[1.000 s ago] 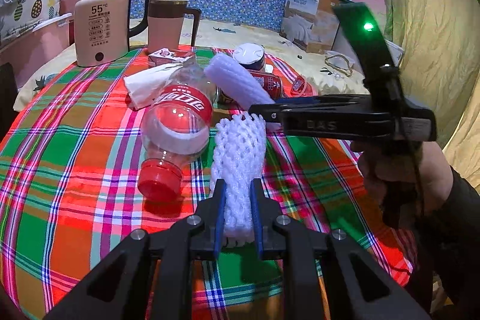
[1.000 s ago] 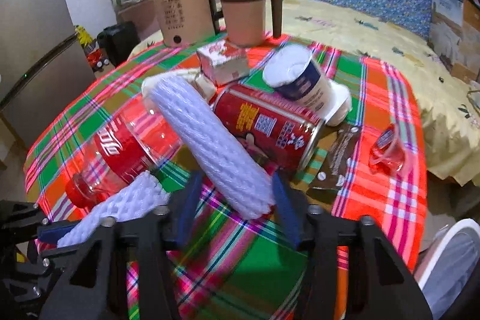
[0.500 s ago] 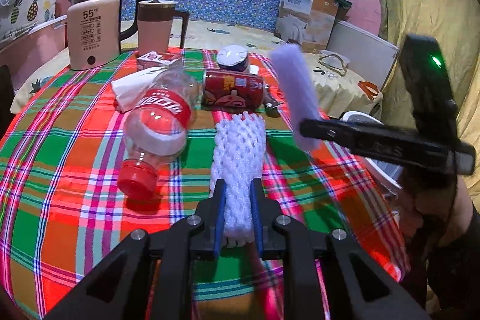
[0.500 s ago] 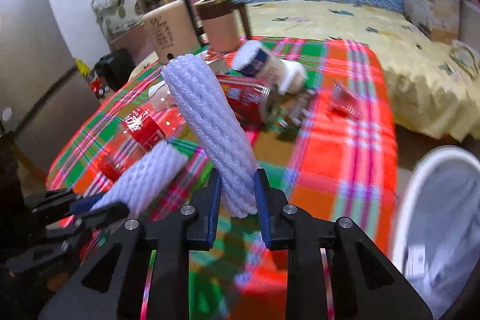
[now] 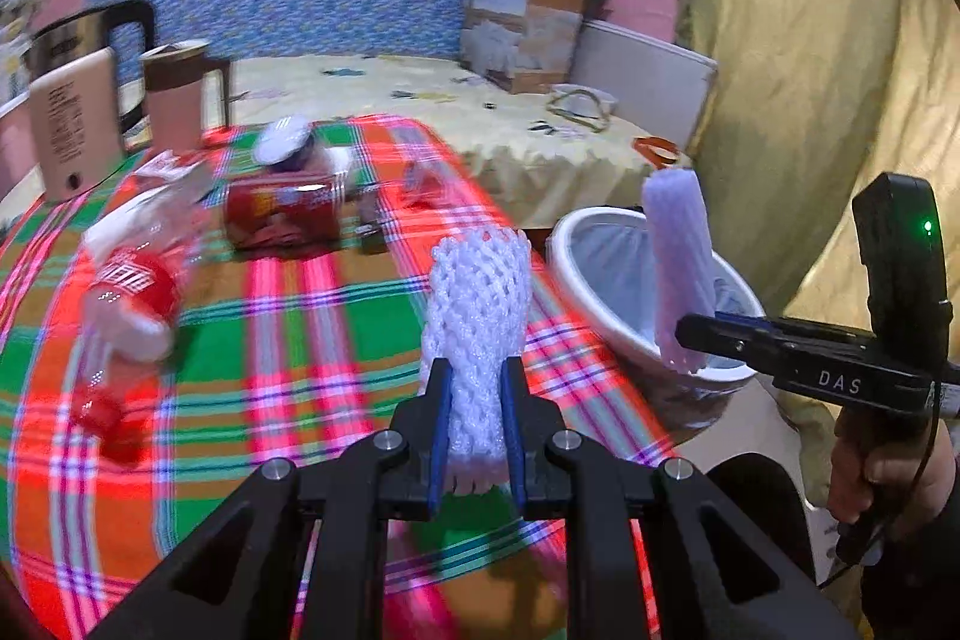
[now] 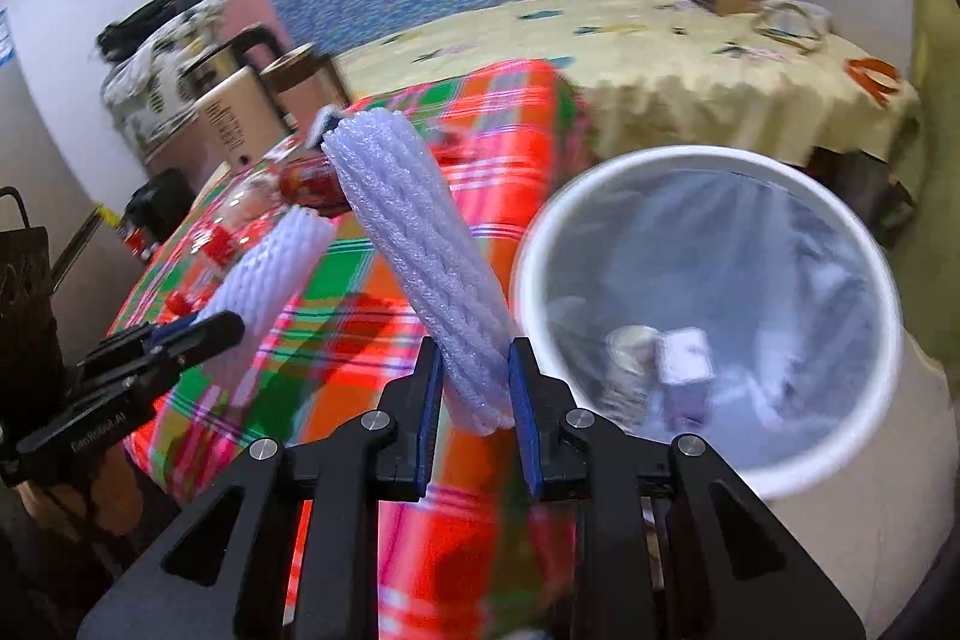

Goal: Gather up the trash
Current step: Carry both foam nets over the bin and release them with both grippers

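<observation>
Clearly, the left gripper [image 5: 474, 436] has its fingers clamped on a white foam mesh fruit sleeve [image 5: 477, 316], held above the red-and-green plaid tabletop [image 5: 312, 316]. The right gripper [image 6: 477, 403] has its fingers pinched on a pale lilac foam mesh sleeve [image 6: 420, 244] just beside the rim of the round white trash bin [image 6: 708, 316], which is lined with a clear bag and already holds some litter.

Motion blur is smearing the clear red-labelled plastic bottle [image 5: 129, 304]; items inside the white lined bin [image 6: 708, 484] are staying unreadable.
</observation>
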The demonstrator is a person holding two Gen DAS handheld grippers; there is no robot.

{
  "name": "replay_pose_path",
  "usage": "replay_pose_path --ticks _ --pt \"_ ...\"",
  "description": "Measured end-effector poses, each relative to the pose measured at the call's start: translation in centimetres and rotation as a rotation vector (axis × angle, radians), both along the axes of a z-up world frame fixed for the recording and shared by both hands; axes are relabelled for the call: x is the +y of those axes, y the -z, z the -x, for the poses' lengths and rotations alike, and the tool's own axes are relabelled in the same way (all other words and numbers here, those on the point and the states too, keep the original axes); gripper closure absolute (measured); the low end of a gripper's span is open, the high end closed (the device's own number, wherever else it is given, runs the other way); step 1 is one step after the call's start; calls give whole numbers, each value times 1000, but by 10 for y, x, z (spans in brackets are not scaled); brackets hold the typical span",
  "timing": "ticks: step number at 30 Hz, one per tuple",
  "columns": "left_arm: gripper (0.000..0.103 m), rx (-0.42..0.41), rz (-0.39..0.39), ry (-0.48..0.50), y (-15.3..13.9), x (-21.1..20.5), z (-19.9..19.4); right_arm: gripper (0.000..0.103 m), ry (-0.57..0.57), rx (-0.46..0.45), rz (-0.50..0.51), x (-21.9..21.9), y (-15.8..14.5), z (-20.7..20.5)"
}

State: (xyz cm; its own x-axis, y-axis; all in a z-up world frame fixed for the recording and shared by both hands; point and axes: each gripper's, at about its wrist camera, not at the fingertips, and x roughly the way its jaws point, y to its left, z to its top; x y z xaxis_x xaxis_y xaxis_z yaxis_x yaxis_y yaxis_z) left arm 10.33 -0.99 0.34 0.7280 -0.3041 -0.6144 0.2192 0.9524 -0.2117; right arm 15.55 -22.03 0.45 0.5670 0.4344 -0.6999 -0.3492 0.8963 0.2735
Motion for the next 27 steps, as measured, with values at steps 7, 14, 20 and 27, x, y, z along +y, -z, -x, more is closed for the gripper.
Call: replay_pose_path --ticks 7,14,20,27 --pt "86 -6 -8 96 -8 -45 -18 78 123 15 2 -40 5 0" --pt "86 -1 -23 169 -9 -84 -37 78 183 30 7 -59 10 -1" --pt "86 10 -20 201 -8 -105 -53 78 209 38 13 -70 14 -3" --pt "84 23 -20 223 -5 -124 -64 76 239 47 15 -80 18 -5"
